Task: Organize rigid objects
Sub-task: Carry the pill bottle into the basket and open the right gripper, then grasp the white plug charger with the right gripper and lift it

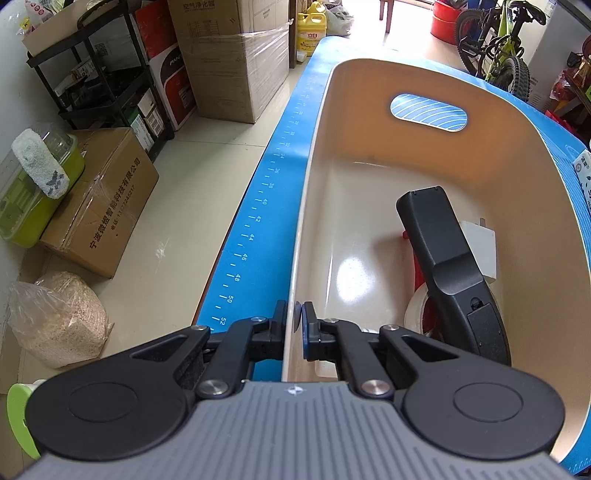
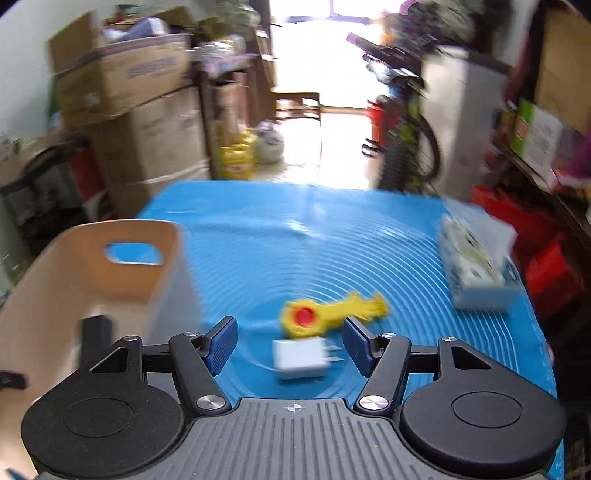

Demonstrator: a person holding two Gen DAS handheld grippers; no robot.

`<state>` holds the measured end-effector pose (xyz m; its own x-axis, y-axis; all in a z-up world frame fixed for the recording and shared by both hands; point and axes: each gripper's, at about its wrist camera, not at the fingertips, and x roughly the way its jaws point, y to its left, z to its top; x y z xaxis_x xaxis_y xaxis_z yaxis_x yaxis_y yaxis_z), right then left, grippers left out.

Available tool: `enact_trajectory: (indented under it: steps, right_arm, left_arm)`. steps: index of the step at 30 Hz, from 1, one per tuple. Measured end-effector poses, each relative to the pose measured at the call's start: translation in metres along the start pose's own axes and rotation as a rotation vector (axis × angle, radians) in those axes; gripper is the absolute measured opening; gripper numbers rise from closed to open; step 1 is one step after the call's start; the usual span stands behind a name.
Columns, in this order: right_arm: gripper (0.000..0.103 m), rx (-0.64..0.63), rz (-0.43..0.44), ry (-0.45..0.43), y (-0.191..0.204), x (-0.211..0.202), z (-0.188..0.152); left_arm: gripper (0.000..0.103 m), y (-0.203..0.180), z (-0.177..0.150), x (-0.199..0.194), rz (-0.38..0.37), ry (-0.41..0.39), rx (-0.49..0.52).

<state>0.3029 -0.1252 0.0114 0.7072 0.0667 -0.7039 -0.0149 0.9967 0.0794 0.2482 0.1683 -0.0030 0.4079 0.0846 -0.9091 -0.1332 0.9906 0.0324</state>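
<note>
A cream plastic bin point(image 1: 317, 155) stands on the blue mat point(image 1: 258, 206). Inside it lie a black remote-like device point(image 1: 447, 273), a white plug adapter point(image 1: 480, 243) and a red-and-white item point(image 1: 421, 306), partly hidden. My left gripper point(image 1: 297, 317) is shut on the bin's near rim. In the blurred right wrist view the bin point(image 2: 88, 284) is at the left. My right gripper point(image 2: 290, 343) is open above the mat point(image 2: 295, 258), with a white plug adapter point(image 2: 301, 358) lying between its fingers, untouched. A yellow toy with a red centre point(image 2: 325, 312) lies just beyond.
A white tissue pack point(image 2: 476, 266) sits at the mat's right side. Cardboard boxes point(image 1: 229, 62), a black shelf point(image 1: 96, 70), a yellow jug point(image 1: 312, 33) and a bicycle point(image 1: 495, 44) stand around the table. The mat's left edge drops to the floor.
</note>
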Motion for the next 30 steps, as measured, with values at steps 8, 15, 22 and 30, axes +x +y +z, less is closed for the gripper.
enact_trajectory:
  steps: [8, 15, 22, 30]
  right_arm:
    - [0.073, 0.004, -0.004, 0.050, -0.008, 0.039, -0.015]
    - [0.083, -0.072, -0.021, 0.070, 0.010, 0.061, -0.024]
    - [0.083, -0.024, -0.045, 0.096, 0.006, 0.085, -0.028]
    - [0.072, -0.069, -0.046, 0.072, 0.014, 0.098, -0.034]
  left_arm:
    - [0.009, 0.001, -0.001, 0.000, -0.002, 0.000, 0.001]
    - [0.009, 0.001, -0.002, 0.000, -0.002, 0.000, 0.002]
    - [0.009, 0.002, -0.001, 0.000, 0.002, 0.000, 0.007]
    - [0.009, 0.000, -0.001, -0.001, 0.009, 0.001, 0.011]
